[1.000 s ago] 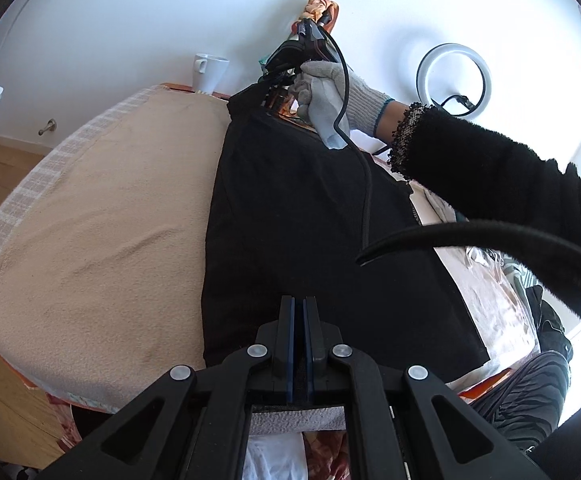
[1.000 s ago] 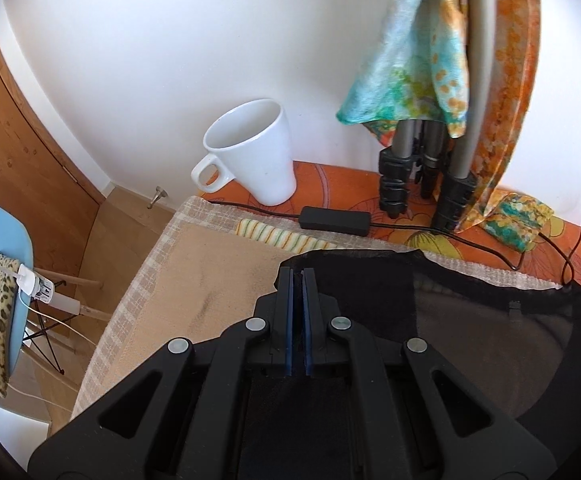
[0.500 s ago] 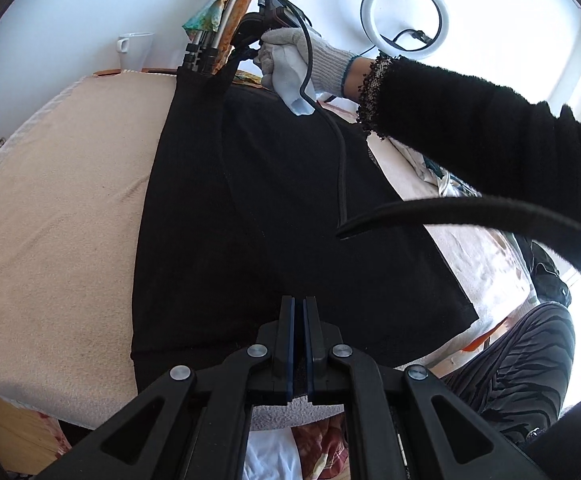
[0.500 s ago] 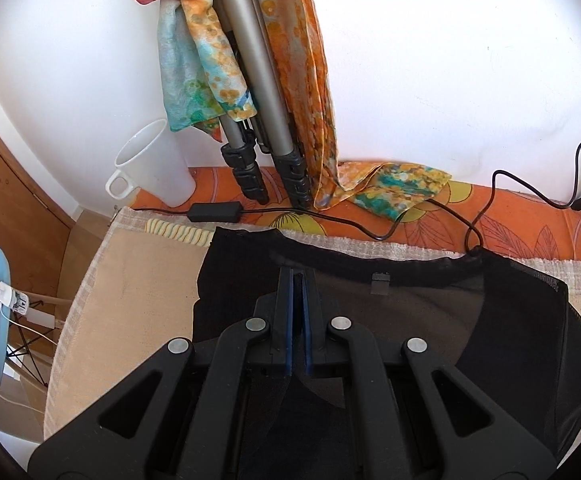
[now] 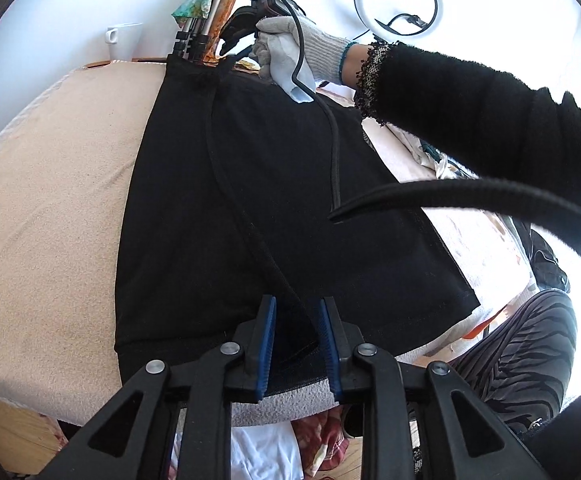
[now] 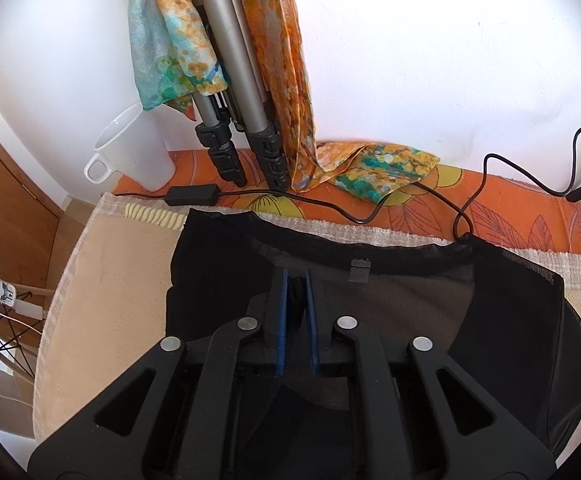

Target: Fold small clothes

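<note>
Matt black knit garment (image 5: 290, 200), napped beige blanket (image 5: 58, 200), glossy white ceramic mug (image 6: 138, 156), brushed metal tripod legs (image 6: 230, 60), silky printed scarf (image 6: 170, 44)

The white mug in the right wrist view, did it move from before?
Cannot tell. The white ceramic mug sits further left than a second ago, but the tripod legs shifted left with it, so the camera probably moved.

The black mesh garment (image 6: 510, 304) lies on the beige towel (image 6: 110, 280) (white mug (image 6: 134, 156) and grey tripod legs (image 6: 230, 80) behind it).
</note>
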The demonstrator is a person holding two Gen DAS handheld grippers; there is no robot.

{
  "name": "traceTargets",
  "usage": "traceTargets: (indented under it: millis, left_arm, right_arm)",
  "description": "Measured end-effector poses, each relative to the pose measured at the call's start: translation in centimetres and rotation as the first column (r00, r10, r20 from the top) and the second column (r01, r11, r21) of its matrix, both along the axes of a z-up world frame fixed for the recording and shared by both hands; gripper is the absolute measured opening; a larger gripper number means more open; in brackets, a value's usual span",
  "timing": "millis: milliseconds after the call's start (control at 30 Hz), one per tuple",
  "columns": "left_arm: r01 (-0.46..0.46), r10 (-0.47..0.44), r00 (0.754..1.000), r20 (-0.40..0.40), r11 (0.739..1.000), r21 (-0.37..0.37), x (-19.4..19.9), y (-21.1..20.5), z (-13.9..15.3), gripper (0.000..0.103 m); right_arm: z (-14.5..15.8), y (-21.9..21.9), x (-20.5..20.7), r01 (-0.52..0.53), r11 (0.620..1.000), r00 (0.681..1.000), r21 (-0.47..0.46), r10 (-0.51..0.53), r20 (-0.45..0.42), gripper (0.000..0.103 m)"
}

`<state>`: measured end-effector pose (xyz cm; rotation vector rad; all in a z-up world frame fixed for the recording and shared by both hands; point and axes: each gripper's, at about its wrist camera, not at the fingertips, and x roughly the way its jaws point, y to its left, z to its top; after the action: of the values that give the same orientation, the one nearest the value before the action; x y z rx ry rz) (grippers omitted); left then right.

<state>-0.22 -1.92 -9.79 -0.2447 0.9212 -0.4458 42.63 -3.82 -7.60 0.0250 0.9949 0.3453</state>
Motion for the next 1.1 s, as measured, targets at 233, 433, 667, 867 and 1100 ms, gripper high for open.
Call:
traceTargets:
  millis: [233, 433, 667, 867, 1100]
  left_arm:
    - [0.004, -0.004, 1.0, 0.03, 1.0, 0.013, -0.7, 0.6, 1.0, 0.029]
    - [0.001, -0.005, 0.998, 0.063, 0.998, 0.068, -1.9, 0.3, 1.8, 0.029]
    - [-0.006, -0.003, 0.996, 0.085, 0.995, 0.104, -4.7, -0.4, 2.4, 0.029]
    - [-0.013, -0.004, 0.995, 0.101, 0.987, 0.162, -6.2, -1.5, 2.2, 0.029]
    - [-0.042, -0.02, 0.973, 0.229, 0.964, 0.264, -6.7, -3.8, 2.5, 0.029]
  right_arm:
    - [1.8, -2.8, -0.9, 0.037, 0.999, 0.999, 0.039, -0.038, 0.026, 0.051]
    - [4.8, -5.9, -2.7, 0.057, 0.996, 0.996, 0.072, -0.061, 0.059, 0.051]
    - [9.0, -10.2, -6.3, 0.066, 0.99, 0.991, 0.127, -0.081, 0.11, 0.051]
    - [12.6, -14.9, -10.6, 0.058, 0.979, 0.985, 0.195, -0.089, 0.151, 0.051]
    - [15.2, -20.7, -15.8, 0.069, 0.973, 0.976, 0.22, -0.111, 0.189, 0.051]
